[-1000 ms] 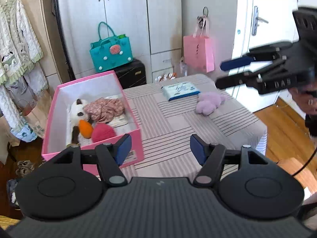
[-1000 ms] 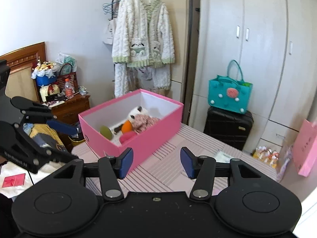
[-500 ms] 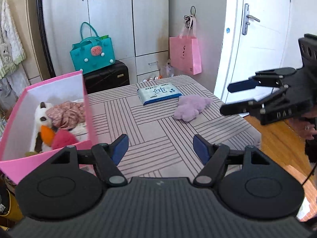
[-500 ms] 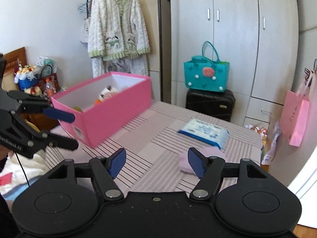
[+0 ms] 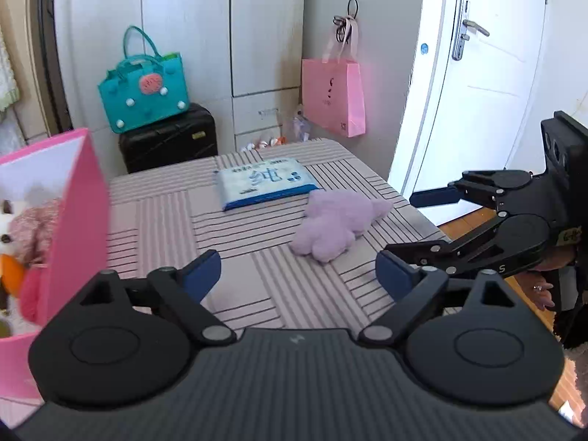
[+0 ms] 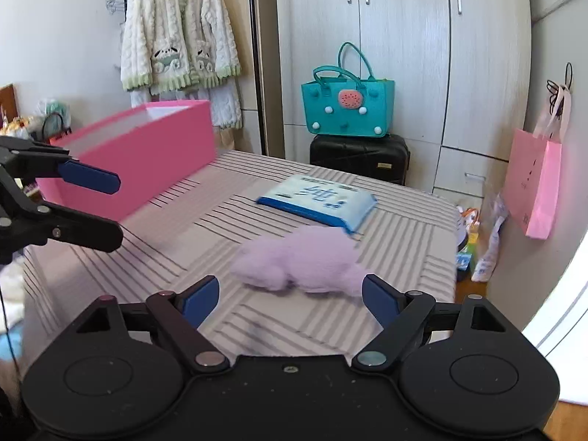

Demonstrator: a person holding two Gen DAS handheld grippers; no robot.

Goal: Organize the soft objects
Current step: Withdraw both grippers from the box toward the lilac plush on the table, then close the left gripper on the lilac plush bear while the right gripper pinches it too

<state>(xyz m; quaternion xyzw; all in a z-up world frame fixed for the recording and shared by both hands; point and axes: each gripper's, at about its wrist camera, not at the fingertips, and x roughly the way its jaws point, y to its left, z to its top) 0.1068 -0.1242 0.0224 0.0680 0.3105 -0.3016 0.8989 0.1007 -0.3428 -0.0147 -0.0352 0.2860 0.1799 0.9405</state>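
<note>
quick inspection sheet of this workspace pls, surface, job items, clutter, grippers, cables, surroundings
surface: striped tablecloth covers the table.
job's things: purple plush toy lies loose mid-table; pink box at the table's left already holds soft toys.
clutter: blue-and-white tissue pack lies flat just behind the plush.
grippers: left gripper and right gripper have both just been opening; nothing between the jaws; the right faces the plush.
cables: thin dark cable at the left edge.
surroundings: wardrobe, teal bag on black suitcase, pink paper bag, hanging cardigan, white door.
</note>
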